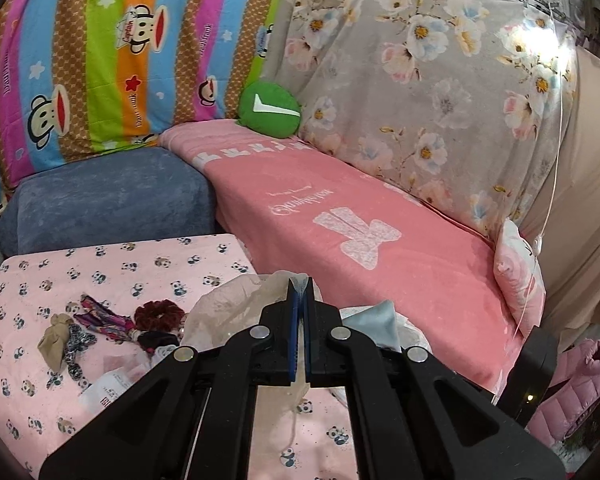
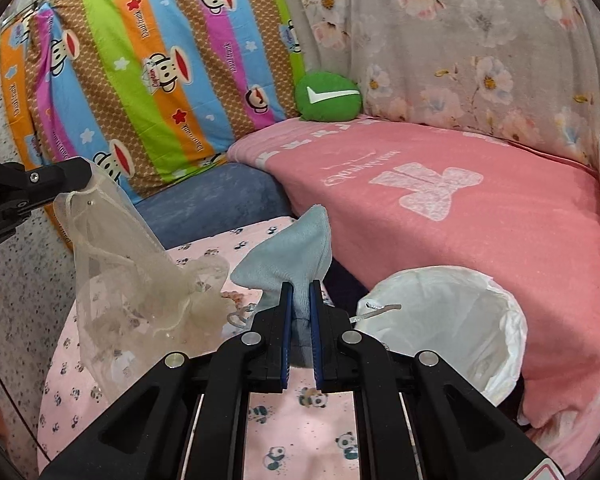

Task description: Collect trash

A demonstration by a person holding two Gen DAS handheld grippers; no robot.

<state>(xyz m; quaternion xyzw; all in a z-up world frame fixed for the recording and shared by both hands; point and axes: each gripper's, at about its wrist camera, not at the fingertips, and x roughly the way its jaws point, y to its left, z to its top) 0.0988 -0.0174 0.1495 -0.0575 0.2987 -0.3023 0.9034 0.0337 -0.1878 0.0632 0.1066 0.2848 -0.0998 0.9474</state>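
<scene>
Left claw: your left gripper (image 1: 299,280) is pinched tight on the top edge of the mesh bag (image 2: 140,280), which hangs from it above the panda cloth (image 1: 100,272)
Right claw: your right gripper (image 2: 301,285) is clamped on the blue cloth (image 2: 292,256), held up just left of the bin (image 2: 500,320)
Bin: white liner open, standing against the pink blanket (image 2: 500,220); a bit of string (image 2: 376,307) lies over its near-left rim
Still lying out: hair ties (image 1: 156,314) and a printed paper (image 1: 108,390) sit on the panda cloth, well left of the bin
Risk: let go before the blue cloth is over the opening and it may drop outside the rim
Risk: the limp mesh bag could snag your right gripper as you swing toward the bin
Writing: striped quilt (image 2: 148,72) reads "Captain"; blanket script too blurred to read
</scene>
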